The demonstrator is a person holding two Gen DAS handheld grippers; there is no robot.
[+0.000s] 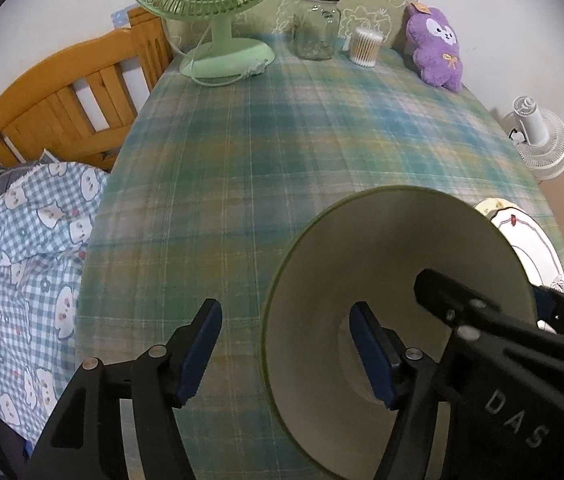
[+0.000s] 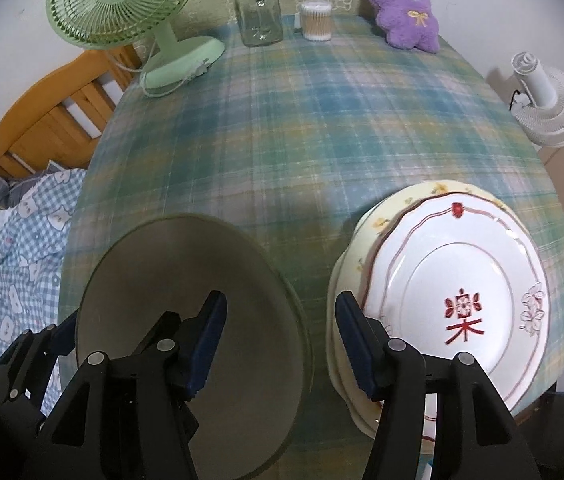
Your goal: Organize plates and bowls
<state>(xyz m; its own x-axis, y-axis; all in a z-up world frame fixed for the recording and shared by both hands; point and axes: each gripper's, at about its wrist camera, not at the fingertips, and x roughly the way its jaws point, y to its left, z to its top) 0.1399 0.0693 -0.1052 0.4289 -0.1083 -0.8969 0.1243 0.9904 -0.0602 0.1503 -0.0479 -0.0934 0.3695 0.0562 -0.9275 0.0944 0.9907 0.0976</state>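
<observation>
Left gripper (image 1: pixel 286 354) spread wide, right gripper (image 2: pixel 282 346) spread wide too, neither gripping. Green plate (image 2: pixel 185 320) near, left of white plate (image 2: pixel 462 300) (stacked on yellow plate (image 2: pixel 362 240)). Plaid tablecloth (image 2: pixel 302 120) beyond; far edge: green fan (image 2: pixel 121 4), glass jar (image 2: pixel 257 12), purple plush (image 2: pixel 402 4).

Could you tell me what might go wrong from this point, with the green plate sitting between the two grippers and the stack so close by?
1. The stack's white plate sits off-centre on the yellow plate, close to the table edge; a knock might send it off.
2. The left gripper and right gripper, jaws open, crowd the green plate and could collide.
3. That plate's smooth rim could slip when pinched.
</observation>
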